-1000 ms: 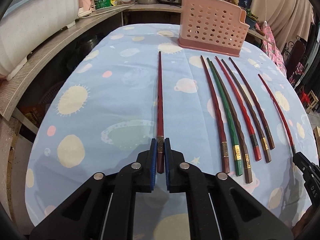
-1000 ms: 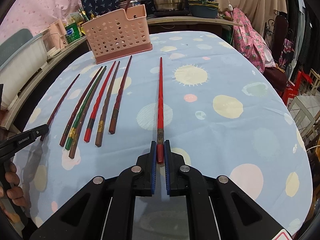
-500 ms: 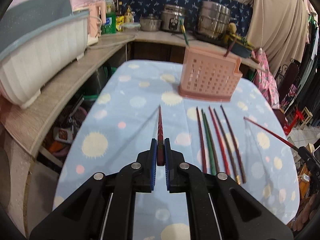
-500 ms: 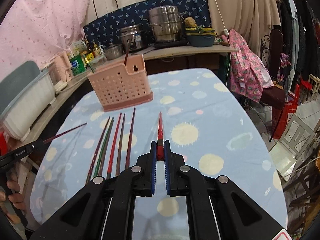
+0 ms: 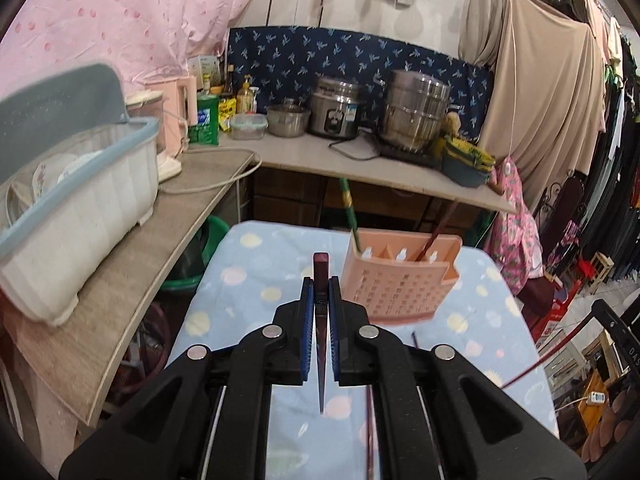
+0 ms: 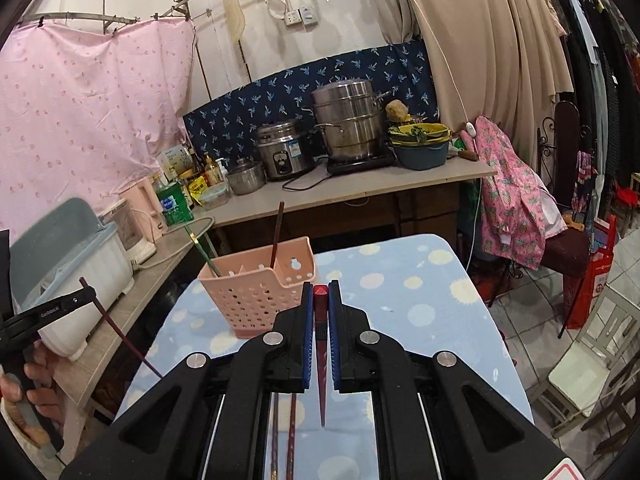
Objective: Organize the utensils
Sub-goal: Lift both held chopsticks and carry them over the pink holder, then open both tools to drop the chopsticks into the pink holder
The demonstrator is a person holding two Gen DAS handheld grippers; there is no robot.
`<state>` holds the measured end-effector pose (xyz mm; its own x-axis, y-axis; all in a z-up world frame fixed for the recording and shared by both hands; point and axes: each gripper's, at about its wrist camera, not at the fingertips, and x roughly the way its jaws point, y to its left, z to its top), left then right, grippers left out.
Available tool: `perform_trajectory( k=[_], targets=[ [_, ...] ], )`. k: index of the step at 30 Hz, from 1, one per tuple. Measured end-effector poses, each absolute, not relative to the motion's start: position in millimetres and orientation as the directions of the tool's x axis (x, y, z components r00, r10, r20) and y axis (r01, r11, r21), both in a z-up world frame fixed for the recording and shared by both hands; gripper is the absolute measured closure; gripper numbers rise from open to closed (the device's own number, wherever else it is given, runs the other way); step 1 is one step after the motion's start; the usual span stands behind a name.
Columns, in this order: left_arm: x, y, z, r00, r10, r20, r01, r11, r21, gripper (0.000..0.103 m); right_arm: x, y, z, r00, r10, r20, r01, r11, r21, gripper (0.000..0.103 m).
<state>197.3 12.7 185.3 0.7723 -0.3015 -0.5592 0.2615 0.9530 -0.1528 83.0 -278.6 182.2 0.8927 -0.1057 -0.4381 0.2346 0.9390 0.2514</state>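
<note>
Each claw, left claw (image 5: 319,308) and right claw (image 6: 319,312), is clamped on one chopstick, dark chopstick (image 5: 320,344) and red chopstick (image 6: 320,344), held tip-down above the surface (image 6: 416,280), so the carrying step seems underway; next, lowering both into the pink basket (image 6: 256,296)

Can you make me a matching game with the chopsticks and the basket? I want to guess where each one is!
Things:
1. dark brown chopstick
2. red chopstick
3. green chopstick
4. pink basket

Places:
A. standing in the basket
B. pinched in the left gripper
C. sitting on the blue tablecloth
D. pinched in the right gripper

Pairs: 1-B, 2-D, 3-A, 4-C
</note>
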Motion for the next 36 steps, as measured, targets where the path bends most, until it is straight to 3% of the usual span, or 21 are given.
perform_trajectory(
  k=[11,17,36],
  targets=[
    [232,-19,279,0.877,-0.327,-0.354,0.278,0.943,-0.182,0.096,139,-274,264,0.966,-0.075,-0.247,0.148,0.945,0.292,0.096],
    [265,-34,301,0.897,-0.338,-0.286,0.277,0.932,-0.232,0.096,185,-274,295,0.984,-0.072,-0.164,0.123,0.938,0.324,0.096],
    [333,-57,206,0.807,-0.343,-0.481,0.243,0.935,-0.258,0.096,266,-277,200,0.931,-0.049,-0.361,0.17,0.934,0.313,0.096]
  ],
)
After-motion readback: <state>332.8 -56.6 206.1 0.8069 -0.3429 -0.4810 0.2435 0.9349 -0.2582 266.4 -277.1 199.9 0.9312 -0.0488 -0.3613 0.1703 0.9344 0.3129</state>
